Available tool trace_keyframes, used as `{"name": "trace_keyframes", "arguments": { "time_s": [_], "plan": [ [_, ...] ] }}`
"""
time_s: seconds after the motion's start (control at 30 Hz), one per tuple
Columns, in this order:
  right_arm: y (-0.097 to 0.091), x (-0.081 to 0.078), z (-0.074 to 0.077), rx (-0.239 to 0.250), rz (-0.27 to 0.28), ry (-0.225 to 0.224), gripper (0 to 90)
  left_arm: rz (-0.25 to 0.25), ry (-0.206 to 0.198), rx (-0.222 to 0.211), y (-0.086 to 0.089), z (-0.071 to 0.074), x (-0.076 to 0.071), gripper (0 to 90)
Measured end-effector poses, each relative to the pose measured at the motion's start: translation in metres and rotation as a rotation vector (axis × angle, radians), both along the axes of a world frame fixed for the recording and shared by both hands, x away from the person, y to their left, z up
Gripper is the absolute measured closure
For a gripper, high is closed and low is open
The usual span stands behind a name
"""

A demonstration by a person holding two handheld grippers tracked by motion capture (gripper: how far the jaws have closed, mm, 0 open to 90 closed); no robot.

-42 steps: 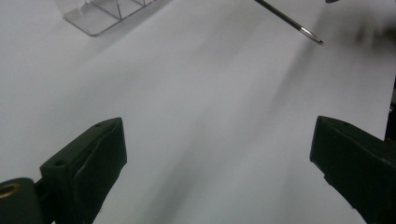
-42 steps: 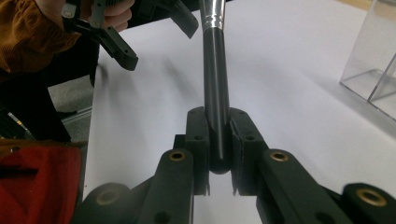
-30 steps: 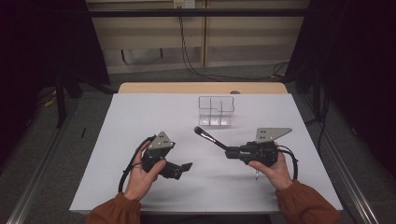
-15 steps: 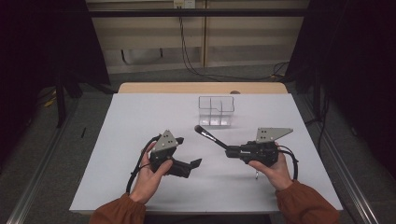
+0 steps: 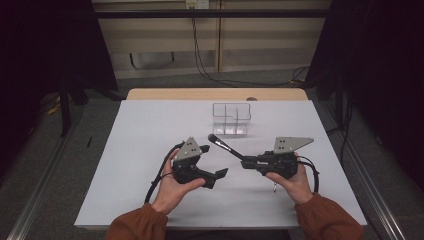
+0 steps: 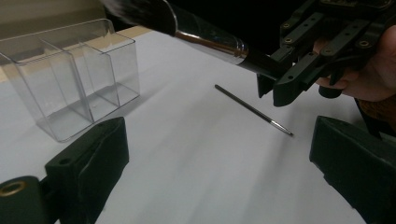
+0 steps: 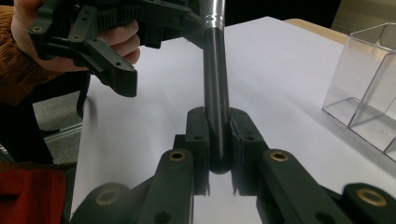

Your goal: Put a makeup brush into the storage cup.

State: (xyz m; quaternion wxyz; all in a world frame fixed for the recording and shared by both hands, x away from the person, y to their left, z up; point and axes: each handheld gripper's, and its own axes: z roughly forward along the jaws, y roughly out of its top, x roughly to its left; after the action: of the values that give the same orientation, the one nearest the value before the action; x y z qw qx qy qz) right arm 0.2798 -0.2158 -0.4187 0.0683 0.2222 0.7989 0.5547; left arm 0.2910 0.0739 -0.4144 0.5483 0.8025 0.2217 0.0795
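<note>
White table [image 5: 150, 130], grey floor [image 5: 40, 155], pale wall [image 5: 260, 45], dim room.

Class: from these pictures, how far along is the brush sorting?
Done: nothing; the organiser looks empty. In hand: the right tongs clamp the big brush above the table. Left: the thin brush lies on the table, with the left tongs open.

You're at a lab-style recording bench, not a home. A plain white table [image 5: 150, 150] stands alone on a grey floor [image 5: 55, 150], with black curtains [image 5: 45, 45] hung on both sides. Loose cables [image 5: 205, 60] run down the beige back wall [image 5: 270, 45]. Metal floor rails [image 5: 35, 200] flank the table. Bare, staged and dim.
</note>
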Motion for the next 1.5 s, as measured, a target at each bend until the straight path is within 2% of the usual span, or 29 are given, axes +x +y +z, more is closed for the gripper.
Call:
{"name": "trace_keyframes", "arguments": {
  "time_s": [0.07,0.1,0.17,0.3,0.4,0.53,0.6,0.67,0.77,0.87,0.9,0.93,1.03,1.2,1.3,1.5],
  "plan": [
    [0.001,0.000,0.000,-0.002,0.002,-0.001,79.5,-0.025,-0.013,-0.018,-0.003,0.000,-0.001,5.8],
    [0.001,-0.001,0.000,-0.003,0.000,-0.002,79.5,-0.011,-0.034,-0.005,-0.005,0.001,-0.002,6.4],
    [0.001,-0.001,0.000,-0.004,0.003,-0.001,79.5,-0.016,-0.042,-0.005,-0.009,0.002,-0.003,6.9],
    [0.001,-0.001,0.000,-0.006,-0.006,-0.001,79.5,-0.016,-0.042,-0.028,-0.016,0.006,-0.002,10.8],
    [0.000,-0.001,0.000,-0.004,-0.005,0.000,79.5,-0.025,-0.024,-0.034,-0.020,0.005,0.000,11.6],
    [0.000,-0.001,-0.001,-0.007,-0.003,0.004,79.5,-0.021,-0.025,-0.057,-0.023,0.002,0.000,21.0],
    [0.001,-0.001,-0.002,-0.013,-0.014,0.003,79.5,-0.010,-0.026,-0.085,-0.022,0.004,0.000,26.3],
    [0.001,-0.001,-0.003,-0.017,-0.013,0.006,79.5,0.014,-0.053,-0.113,-0.020,0.006,-0.002,30.9],
    [0.002,-0.002,-0.003,-0.016,-0.013,0.002,79.5,0.015,-0.023,-0.141,-0.019,0.007,0.000,32.7],
    [0.003,-0.003,-0.003,-0.012,-0.016,0.001,79.5,0.014,-0.001,-0.155,-0.018,0.006,0.001,40.9],
    [0.003,-0.003,-0.003,-0.011,-0.017,0.003,79.5,0.020,0.002,-0.174,-0.017,0.005,0.002,43.8],
    [0.004,-0.003,-0.004,-0.010,-0.011,0.005,79.5,0.020,0.022,-0.190,-0.016,0.006,0.003,46.7],
    [0.005,-0.003,-0.004,-0.004,-0.011,0.007,79.5,0.027,0.027,-0.198,-0.013,0.006,0.005,53.4],
    [0.006,-0.003,-0.005,0.003,-0.011,0.011,79.5,0.039,0.036,-0.213,-0.013,0.007,0.004,56.9],
    [0.008,-0.003,-0.005,-0.004,-0.008,0.004,79.4,0.047,0.027,-0.224,-0.012,0.009,0.002,58.7],
    [0.011,-0.003,-0.006,-0.008,0.002,0.006,79.5,0.027,0.047,-0.257,-0.010,0.011,0.003,63.4]
  ]
}}
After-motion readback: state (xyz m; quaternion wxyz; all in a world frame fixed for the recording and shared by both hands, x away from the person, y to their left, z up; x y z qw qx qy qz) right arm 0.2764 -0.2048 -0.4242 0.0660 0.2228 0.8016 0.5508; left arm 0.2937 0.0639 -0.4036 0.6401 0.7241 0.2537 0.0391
